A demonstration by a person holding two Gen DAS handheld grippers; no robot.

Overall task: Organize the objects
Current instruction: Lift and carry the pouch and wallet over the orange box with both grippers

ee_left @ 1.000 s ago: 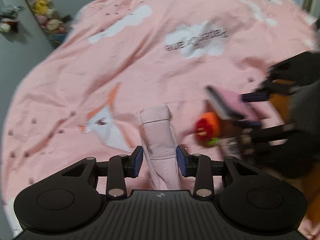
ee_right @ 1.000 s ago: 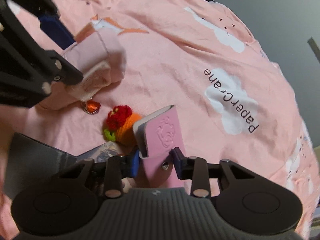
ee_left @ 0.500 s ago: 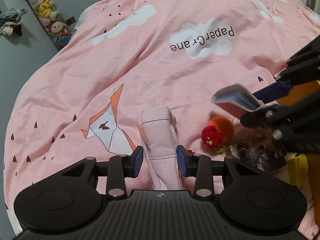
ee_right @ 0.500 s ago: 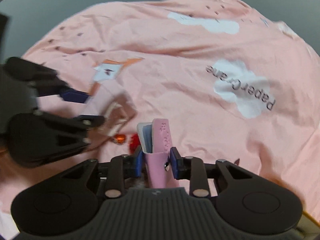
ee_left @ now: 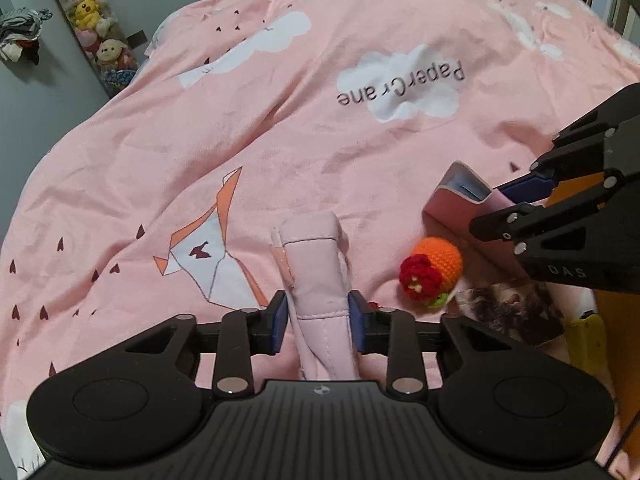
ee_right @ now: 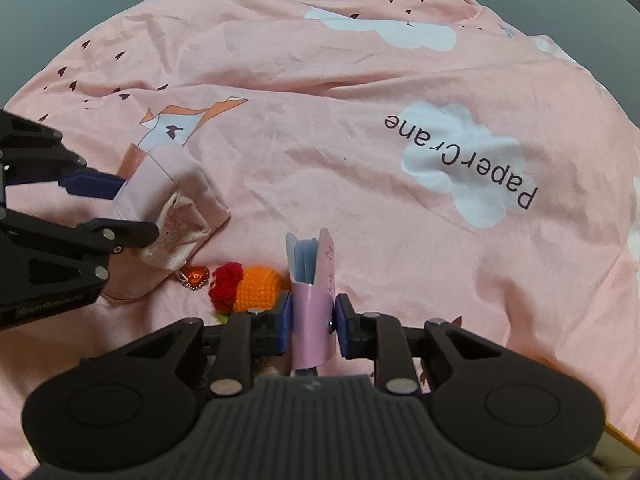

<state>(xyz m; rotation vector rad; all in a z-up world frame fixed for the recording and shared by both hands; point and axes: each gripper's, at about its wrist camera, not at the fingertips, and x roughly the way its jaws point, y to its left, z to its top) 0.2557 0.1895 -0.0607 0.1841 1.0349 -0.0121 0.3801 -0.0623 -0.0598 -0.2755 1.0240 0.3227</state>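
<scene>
My left gripper (ee_left: 318, 322) is shut on a pale pink fabric pouch (ee_left: 316, 272), whose open mouth shows in the right wrist view (ee_right: 176, 220). My right gripper (ee_right: 312, 326) is shut on a pink card holder (ee_right: 312, 280) with blue sleeves inside, held upright. It also shows in the left wrist view (ee_left: 460, 200), to the right of the pouch. An orange crocheted ball with a red flower (ee_left: 434, 268) lies on the bedsheet between them, also seen in the right wrist view (ee_right: 248, 286). A small red heart charm (ee_right: 196, 274) lies beside it.
A pink bedsheet (ee_left: 280, 140) with cloud and paper crane prints covers the bed. A printed photo card (ee_left: 512, 308) and a yellow object (ee_left: 586, 340) lie at the right. A column of plush toys (ee_left: 96, 32) hangs on the grey wall at far left.
My right gripper has swung round with the card holder, lowering it towards the sheet near the crocheted ball. My left gripper has kept hold of the pouch and barely moved.
</scene>
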